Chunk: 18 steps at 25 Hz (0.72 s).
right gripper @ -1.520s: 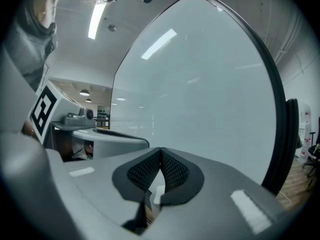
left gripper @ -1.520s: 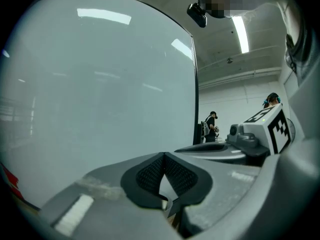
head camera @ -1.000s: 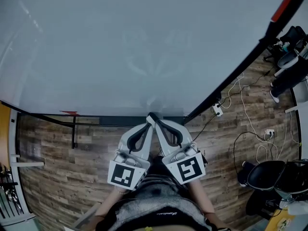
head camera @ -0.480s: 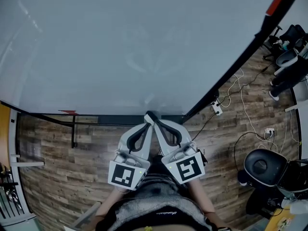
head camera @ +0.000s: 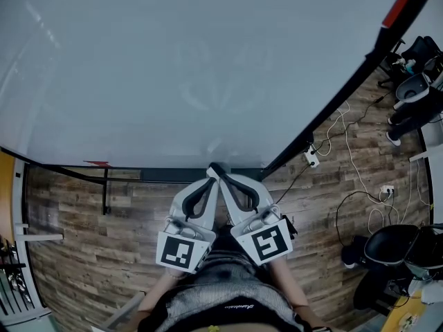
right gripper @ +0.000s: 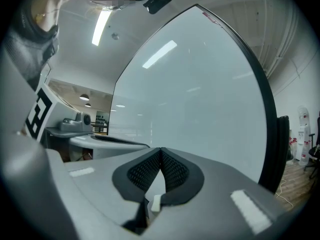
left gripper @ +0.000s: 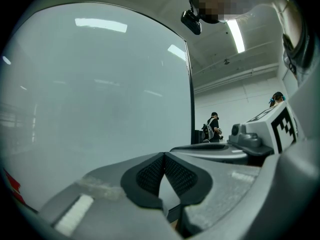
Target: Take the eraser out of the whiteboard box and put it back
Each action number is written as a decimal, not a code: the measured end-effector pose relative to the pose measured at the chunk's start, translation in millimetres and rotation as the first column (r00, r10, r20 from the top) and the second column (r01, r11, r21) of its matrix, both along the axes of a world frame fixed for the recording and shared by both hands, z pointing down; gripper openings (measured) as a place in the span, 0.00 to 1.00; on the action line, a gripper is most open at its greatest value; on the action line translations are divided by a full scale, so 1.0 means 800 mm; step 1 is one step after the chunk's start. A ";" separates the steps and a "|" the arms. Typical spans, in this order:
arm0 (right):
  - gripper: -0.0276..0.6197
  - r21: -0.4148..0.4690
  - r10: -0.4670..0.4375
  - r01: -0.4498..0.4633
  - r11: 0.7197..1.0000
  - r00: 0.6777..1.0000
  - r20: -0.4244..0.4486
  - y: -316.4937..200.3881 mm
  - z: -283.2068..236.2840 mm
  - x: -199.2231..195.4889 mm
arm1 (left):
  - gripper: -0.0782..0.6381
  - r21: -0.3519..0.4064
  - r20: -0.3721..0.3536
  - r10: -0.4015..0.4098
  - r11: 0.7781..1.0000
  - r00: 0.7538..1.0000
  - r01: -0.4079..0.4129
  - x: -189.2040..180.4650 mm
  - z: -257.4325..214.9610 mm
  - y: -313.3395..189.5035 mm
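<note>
- Okay, my left gripper (head camera: 208, 179) and right gripper (head camera: 222, 174): both have jaws together with nothing between them, tips side by side.
- Whiteboard (head camera: 194, 68) at 12 o'clock from the tips, close.
- Eraser and box: I can't find either in any view.

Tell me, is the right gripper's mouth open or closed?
Shut. In its own view, the right gripper has its black pads meeting at the tips, with nothing between them.
</note>
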State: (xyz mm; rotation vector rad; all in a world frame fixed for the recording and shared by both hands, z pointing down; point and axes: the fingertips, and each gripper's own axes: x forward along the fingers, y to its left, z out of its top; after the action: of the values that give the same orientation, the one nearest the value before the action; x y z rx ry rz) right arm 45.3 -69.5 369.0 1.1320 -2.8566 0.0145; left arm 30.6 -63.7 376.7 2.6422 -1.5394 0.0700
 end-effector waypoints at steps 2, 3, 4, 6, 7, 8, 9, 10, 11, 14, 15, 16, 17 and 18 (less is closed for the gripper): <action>0.05 -0.001 0.002 -0.002 1.000 1.000 -0.003 0.001 0.001 0.001 | 0.11 0.005 0.005 0.000 1.000 1.000 0.000 0.000 0.000 0.000; 0.05 -0.002 0.005 -0.005 1.000 1.000 -0.003 0.000 0.001 0.002 | 0.11 0.005 0.005 -0.001 1.000 1.000 0.001 -0.001 0.000 -0.001; 0.05 -0.003 0.007 -0.007 1.000 1.000 -0.003 0.000 0.001 0.003 | 0.11 0.002 0.003 -0.005 1.000 1.000 0.005 -0.001 0.000 -0.001; 0.05 -0.002 0.009 -0.009 1.000 1.000 -0.005 -0.001 0.000 0.005 | 0.11 -0.008 -0.002 -0.015 1.000 1.000 0.015 -0.002 0.000 -0.002; 0.05 0.000 0.009 -0.009 1.000 1.000 -0.007 -0.001 0.000 0.005 | 0.11 -0.007 0.003 -0.016 1.000 1.000 0.016 -0.002 0.000 -0.002; 0.05 0.001 0.009 -0.009 1.000 1.000 -0.007 -0.001 -0.001 0.006 | 0.11 -0.003 0.008 -0.014 1.000 1.000 0.015 -0.002 -0.001 -0.003; 0.05 0.001 0.008 -0.008 1.000 1.000 -0.008 -0.001 -0.001 0.006 | 0.11 -0.002 0.011 -0.013 1.000 1.000 0.013 -0.001 0.000 -0.003; 0.05 0.000 0.007 -0.007 1.000 1.000 -0.010 0.000 0.000 0.006 | 0.11 -0.002 0.012 -0.014 1.000 1.000 0.014 -0.001 0.000 -0.003; 0.05 0.001 0.006 -0.006 1.000 1.000 -0.011 0.000 0.000 0.006 | 0.11 -0.004 0.012 -0.015 1.000 1.000 0.015 -0.001 -0.001 -0.004; 0.05 0.002 0.002 -0.002 1.000 1.000 -0.014 0.000 0.000 0.007 | 0.11 -0.004 0.011 -0.017 1.000 1.000 0.017 0.000 -0.001 -0.005; 0.04 0.001 0.001 -0.001 1.000 1.000 -0.016 0.000 0.000 0.007 | 0.11 -0.004 0.011 -0.017 1.000 1.000 0.017 0.001 -0.001 -0.005; 0.05 -0.001 0.000 0.000 1.000 1.000 -0.018 0.001 0.000 0.007 | 0.11 -0.004 0.011 -0.016 1.000 1.000 0.016 0.001 0.000 -0.004; 0.05 -0.003 0.000 0.000 1.000 1.000 -0.020 0.001 0.001 0.007 | 0.11 -0.003 0.010 -0.015 1.000 1.000 0.015 0.002 0.001 -0.003; 0.05 -0.003 -0.001 0.001 1.000 1.000 -0.022 0.002 0.002 0.007 | 0.11 -0.003 0.010 -0.013 1.000 1.000 0.013 0.002 0.002 -0.002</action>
State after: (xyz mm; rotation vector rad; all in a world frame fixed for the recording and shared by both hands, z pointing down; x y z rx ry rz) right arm 51.2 -67.8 370.3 1.1235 -2.8366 0.0056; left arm 32.1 -65.2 378.5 2.6330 -1.5582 0.0839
